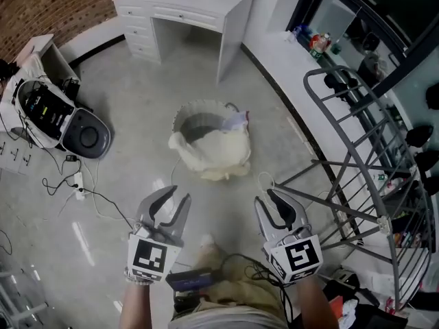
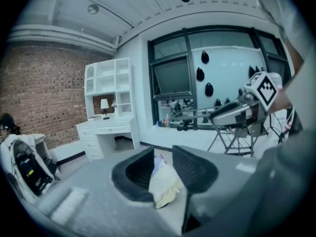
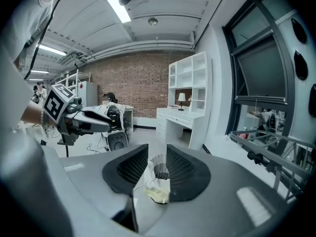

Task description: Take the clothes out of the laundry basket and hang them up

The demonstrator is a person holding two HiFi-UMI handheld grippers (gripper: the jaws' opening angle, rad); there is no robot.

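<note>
Status: left gripper (image 1: pixel 175 201) and right gripper (image 1: pixel 271 201) short of the laundry basket (image 1: pixel 194 115).
The basket stands on the floor (image 1: pixel 123 94), a cream garment (image 1: pixel 216 155) draped over its near rim. Fingers of both grippers are moderately open and hold nothing. A drying rack (image 1: pixel 357 149) stands to the right.

Bright ceiling strip light (image 3: pixel 118 6) — soft focus, fisheye-bent edges, dark corners.
</note>
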